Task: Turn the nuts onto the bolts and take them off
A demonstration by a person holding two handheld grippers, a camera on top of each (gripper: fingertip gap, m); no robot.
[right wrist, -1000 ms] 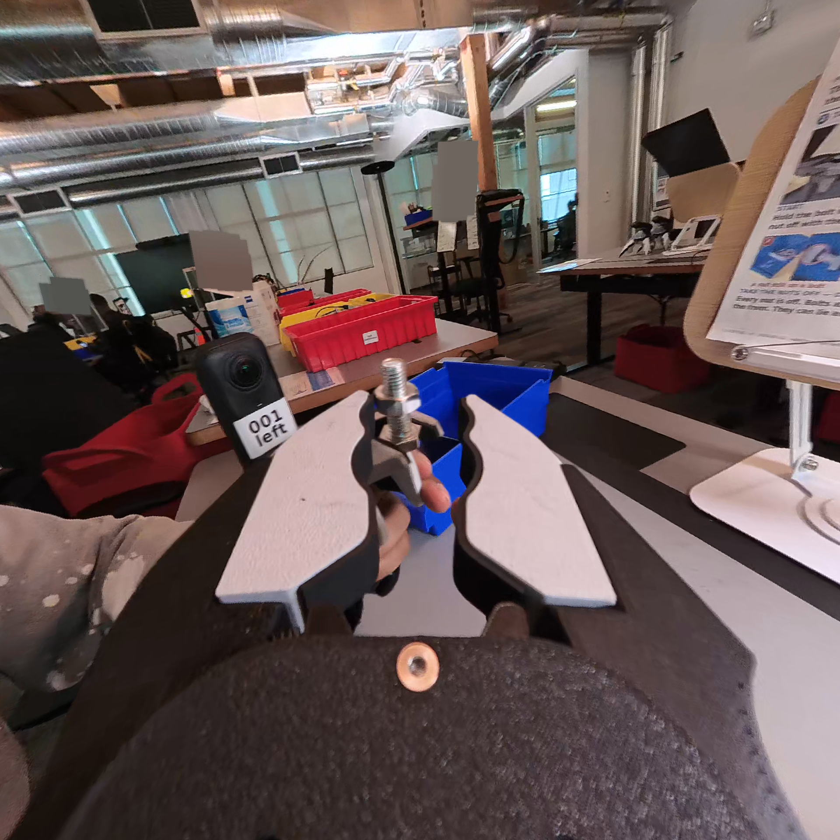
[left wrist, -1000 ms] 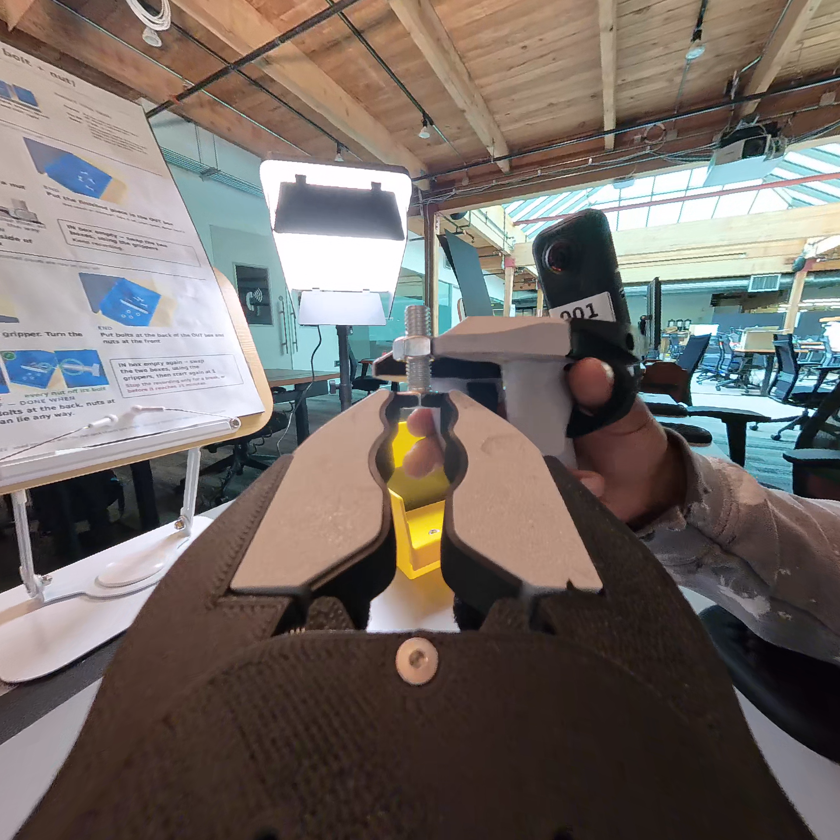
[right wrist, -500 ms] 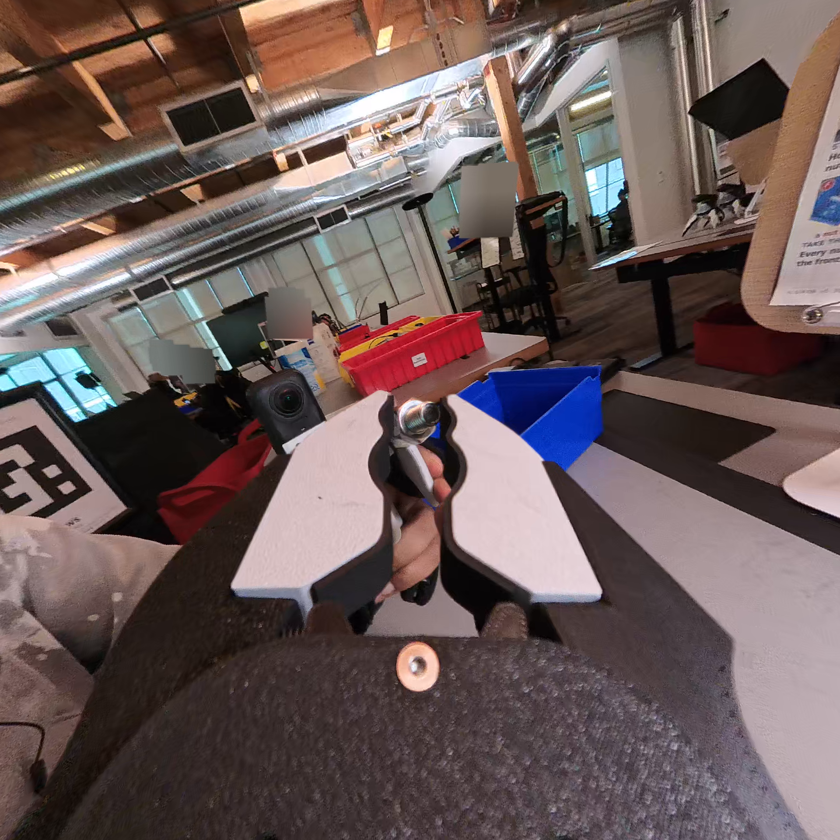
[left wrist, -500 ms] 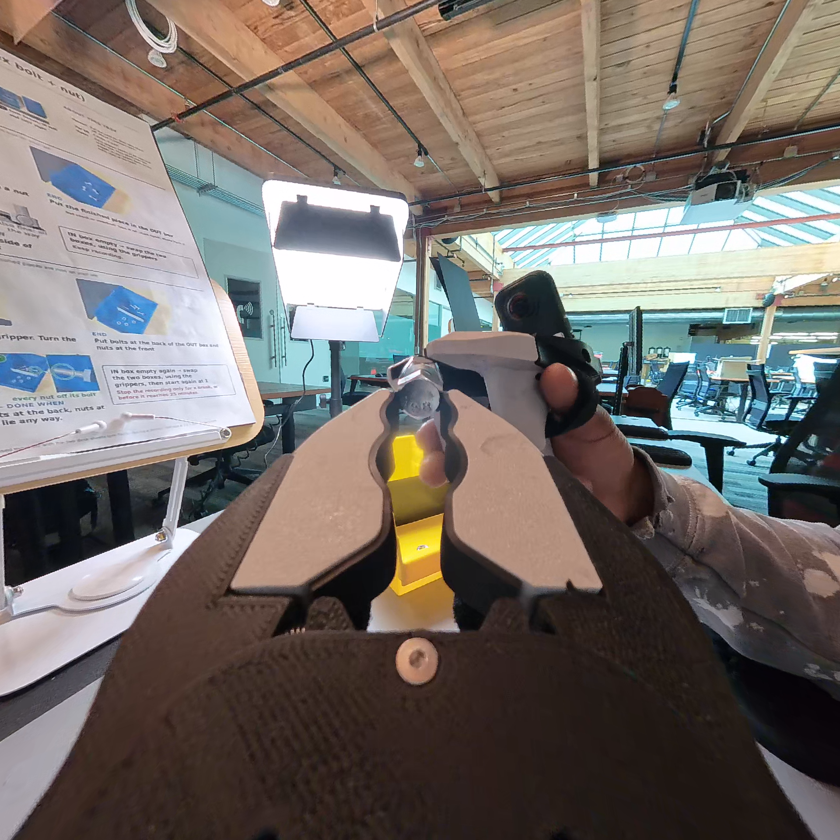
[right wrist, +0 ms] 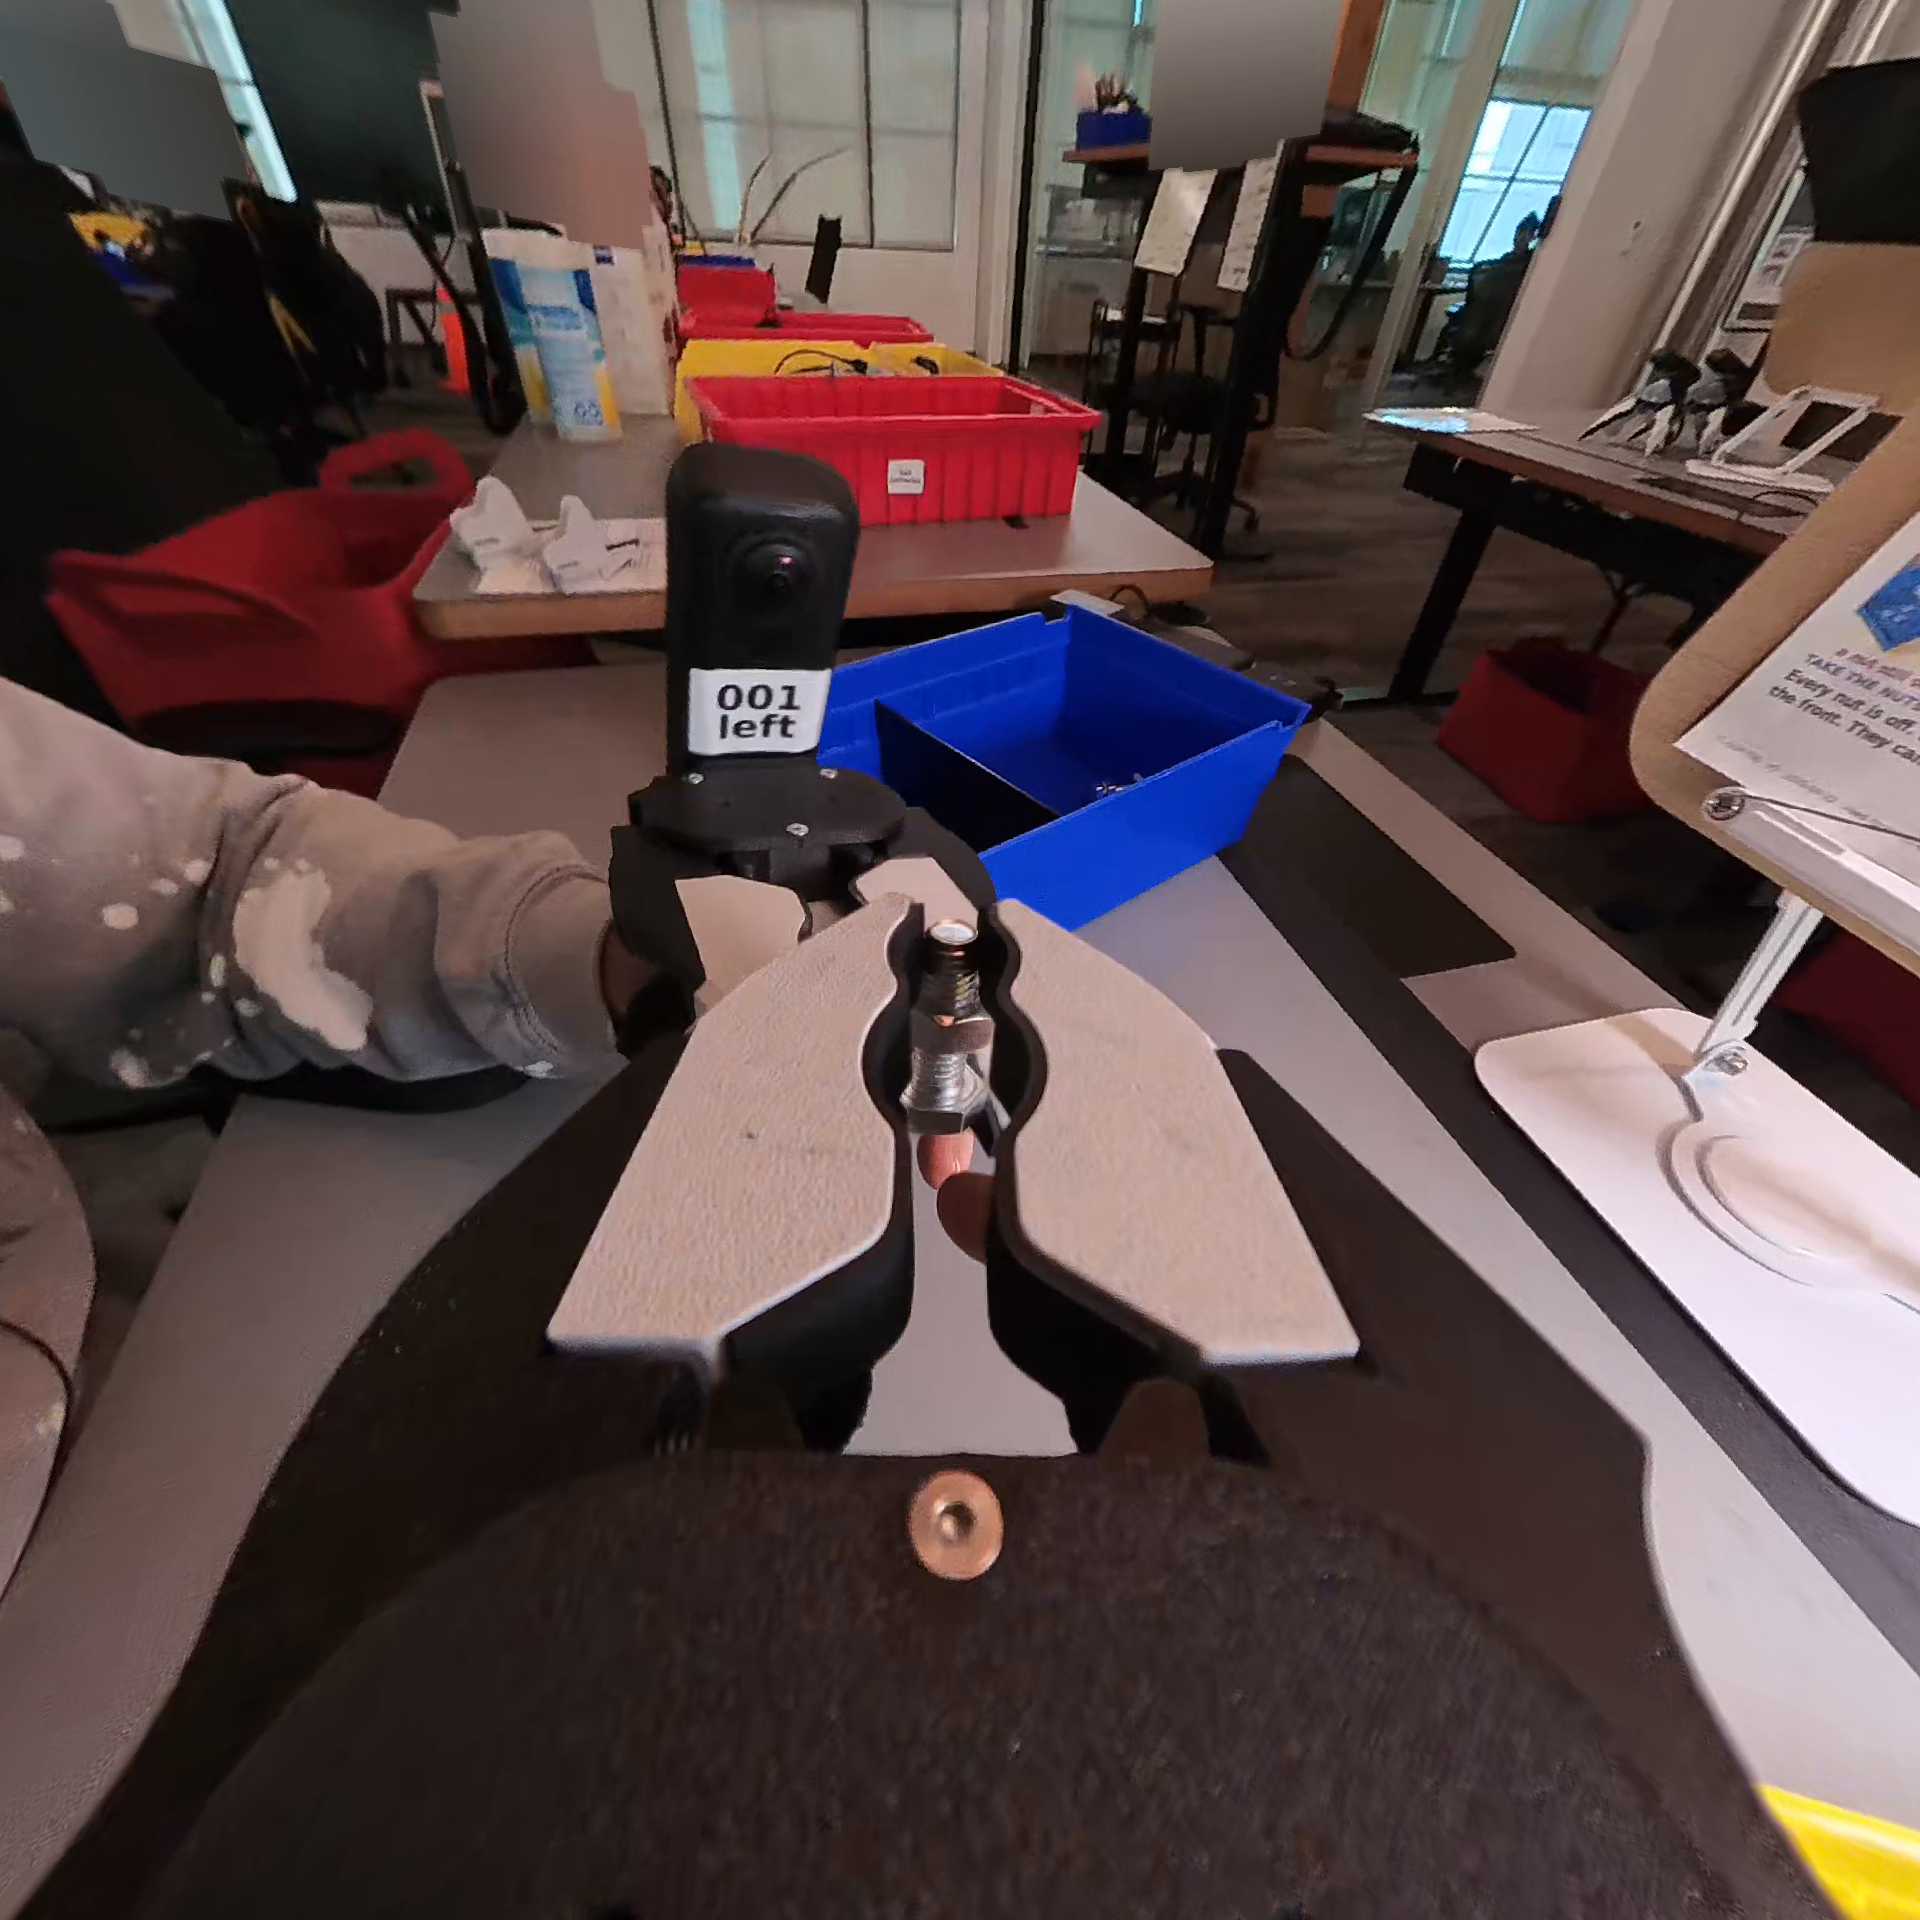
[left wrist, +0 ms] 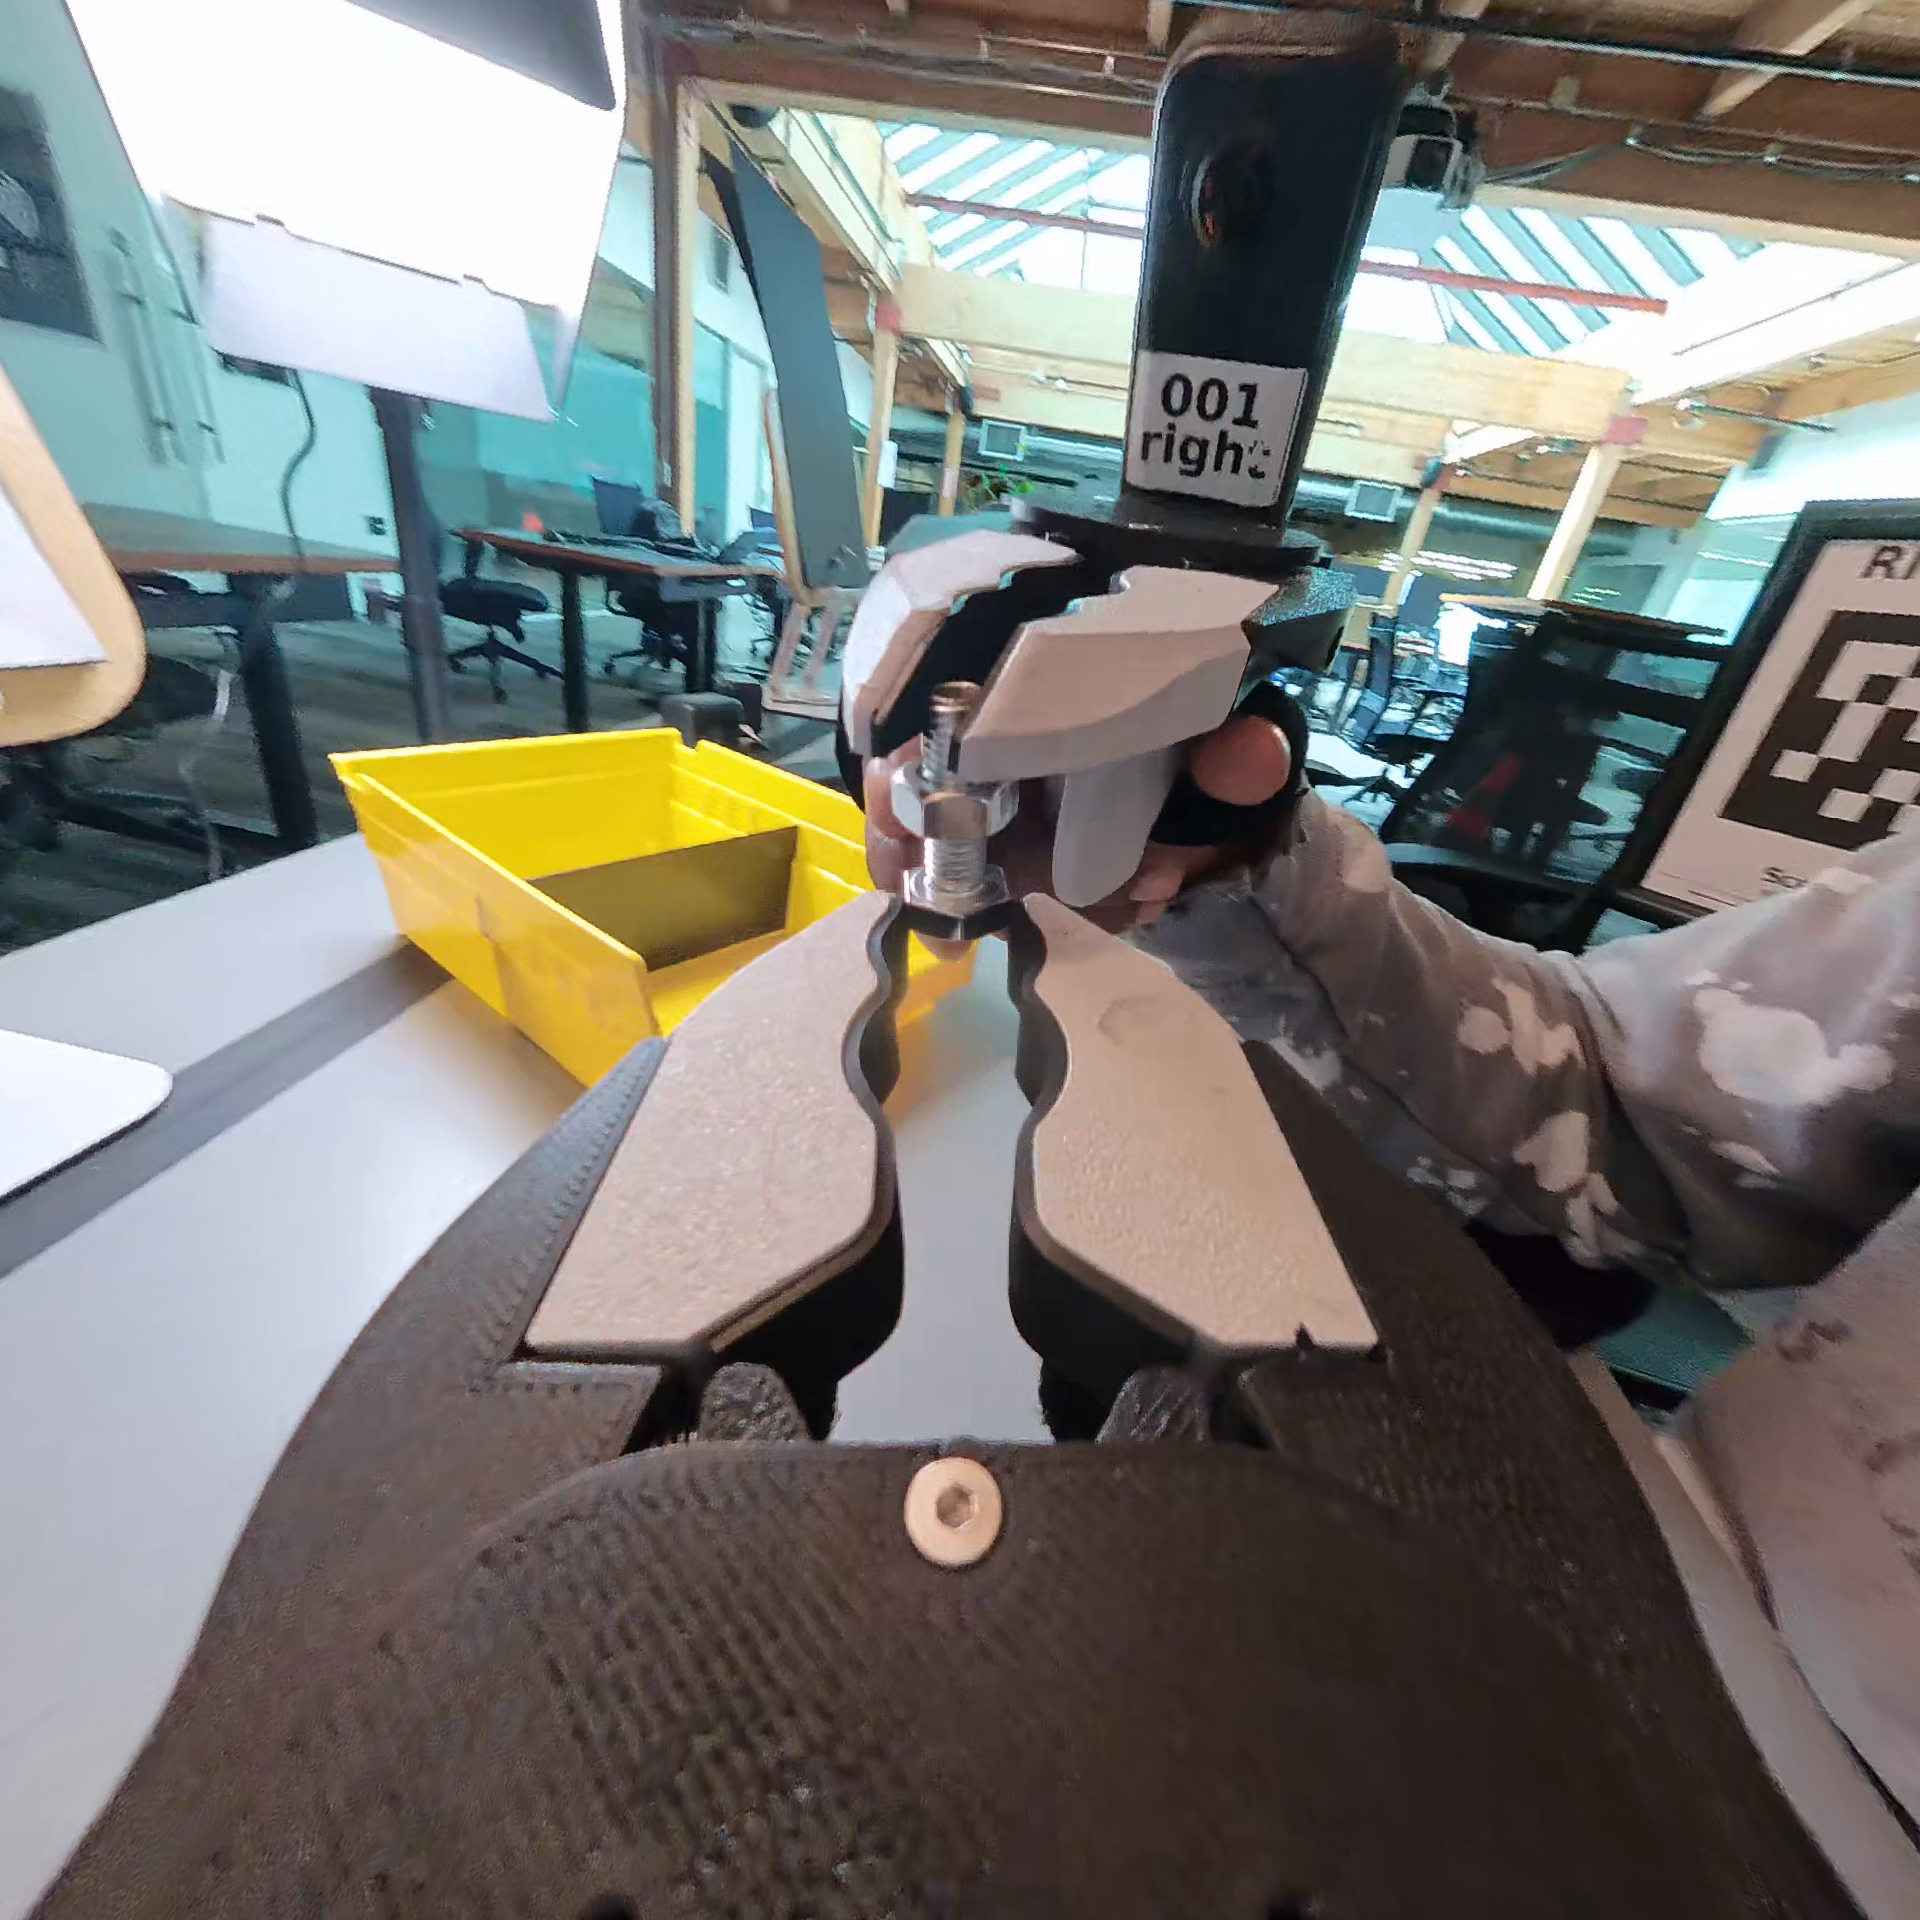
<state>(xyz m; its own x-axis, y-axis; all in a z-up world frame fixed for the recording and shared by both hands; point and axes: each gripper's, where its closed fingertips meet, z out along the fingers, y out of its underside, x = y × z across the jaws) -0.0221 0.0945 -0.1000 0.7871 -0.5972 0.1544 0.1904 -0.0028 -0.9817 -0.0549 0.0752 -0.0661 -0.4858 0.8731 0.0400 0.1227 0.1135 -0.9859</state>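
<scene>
A steel bolt (left wrist: 948, 860) stands upright above the grey table. My left gripper (left wrist: 956, 920) is shut on its hex head from below. A hex nut (left wrist: 954, 805) sits partway down the thread. My right gripper (left wrist: 961, 727) comes in from above with its grey fingers closed around the nut and the top of the thread. In the right wrist view the right gripper (right wrist: 954, 925) has the nut (right wrist: 951, 1029) in the recess between its fingers, with the bolt head (right wrist: 940, 1107) below it. The left gripper's fingers (right wrist: 738, 925) show just behind.
A yellow bin (left wrist: 499, 831) with a black divider stands behind the left gripper. A blue bin (right wrist: 1143, 821) stands behind the right one. A white stand base (right wrist: 1766, 1226) holds an instruction board at the right. Red bins (right wrist: 894, 447) sit on a farther table. The grippers' ends are close to 4 cm from one another.
The right gripper, open a second ago, has closed around the nut. Both grippers have tilted downward, so the table and bins show, and the bolt now stands upright.
</scene>
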